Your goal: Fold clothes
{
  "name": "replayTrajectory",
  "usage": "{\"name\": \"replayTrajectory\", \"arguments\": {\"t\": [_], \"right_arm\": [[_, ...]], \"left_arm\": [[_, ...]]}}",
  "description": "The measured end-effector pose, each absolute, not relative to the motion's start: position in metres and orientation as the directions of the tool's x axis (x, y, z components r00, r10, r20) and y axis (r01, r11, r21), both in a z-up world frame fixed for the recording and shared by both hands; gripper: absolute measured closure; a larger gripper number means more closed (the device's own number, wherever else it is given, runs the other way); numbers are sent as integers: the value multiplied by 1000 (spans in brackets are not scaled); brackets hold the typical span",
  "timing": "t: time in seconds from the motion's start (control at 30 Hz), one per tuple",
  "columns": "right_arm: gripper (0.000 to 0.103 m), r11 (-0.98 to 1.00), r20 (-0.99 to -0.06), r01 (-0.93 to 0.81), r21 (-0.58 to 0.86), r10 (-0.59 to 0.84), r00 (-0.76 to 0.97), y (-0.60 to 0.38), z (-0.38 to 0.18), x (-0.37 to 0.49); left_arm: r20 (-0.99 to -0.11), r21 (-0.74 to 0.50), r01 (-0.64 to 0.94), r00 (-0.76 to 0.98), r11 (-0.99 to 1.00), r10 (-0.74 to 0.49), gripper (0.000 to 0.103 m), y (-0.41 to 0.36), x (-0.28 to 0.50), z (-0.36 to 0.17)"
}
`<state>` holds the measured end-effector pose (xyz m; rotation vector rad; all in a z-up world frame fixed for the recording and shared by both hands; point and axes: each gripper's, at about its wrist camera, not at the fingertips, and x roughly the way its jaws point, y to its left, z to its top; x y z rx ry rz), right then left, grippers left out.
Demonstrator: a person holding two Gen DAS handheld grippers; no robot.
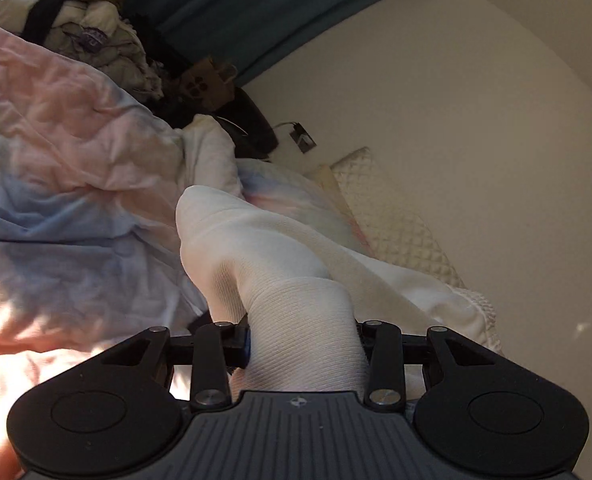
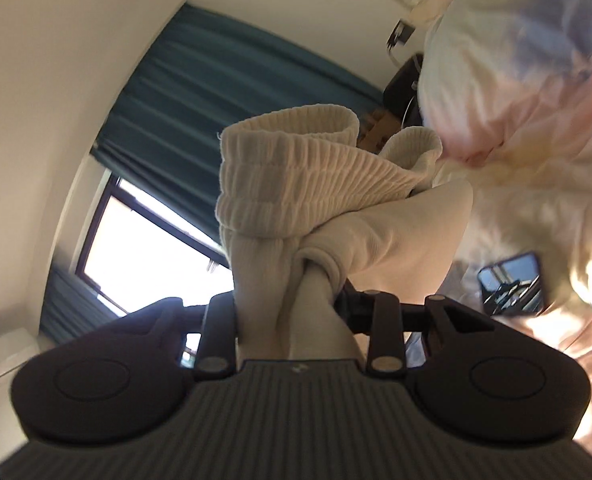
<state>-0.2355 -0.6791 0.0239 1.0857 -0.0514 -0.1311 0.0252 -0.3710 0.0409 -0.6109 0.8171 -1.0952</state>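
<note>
A white ribbed sock [image 1: 264,264] runs out of my left gripper [image 1: 302,338], which is shut on its tube; the foot part bends up and left above the bed. In the right wrist view a bunched pair of cream socks [image 2: 296,184] with ribbed cuffs rolled over stands up from my right gripper [image 2: 292,312], which is shut on the fabric. The fingertips of both grippers are hidden by the cloth. Both bundles are held in the air.
A rumpled pink-and-blue duvet [image 1: 68,168] covers the bed. A heap of clothes [image 1: 84,20] lies at its far end near a teal curtain [image 1: 232,4]. A quilted pillow [image 1: 392,216] lies by the wall. A phone [image 2: 512,284] rests on the duvet; a bright window [image 2: 144,248] is to the left.
</note>
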Motion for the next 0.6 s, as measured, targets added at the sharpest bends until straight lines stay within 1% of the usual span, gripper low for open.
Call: {"name": "replayTrajectory", "arguments": {"t": [0.13, 0.23, 0.3, 0.4, 0.5, 0.6], "right_arm": [[68, 427, -9, 137, 894, -288, 958, -728, 5, -296], [68, 384, -3, 163, 909, -384, 923, -753, -21, -334], [68, 357, -19, 191, 914, -434, 901, -763, -42, -354], [68, 309, -54, 232, 922, -491, 870, -778, -70, -380], [68, 246, -124, 282, 927, -510, 851, -784, -103, -392], [68, 198, -191, 325, 925, -497, 846, -787, -132, -400]], "left_arm": [[-283, -786, 537, 130, 308, -950, 63, -452, 4, 14], [-299, -791, 541, 68, 287, -952, 63, -504, -13, -9], [-309, -794, 542, 27, 274, -951, 63, -539, -24, -25], [-323, -800, 544, -34, 253, -946, 63, -592, -41, -49], [-364, -797, 536, -61, 277, -929, 63, -611, -46, -82], [-407, -788, 535, -82, 304, -910, 63, -624, -45, -106]]}}
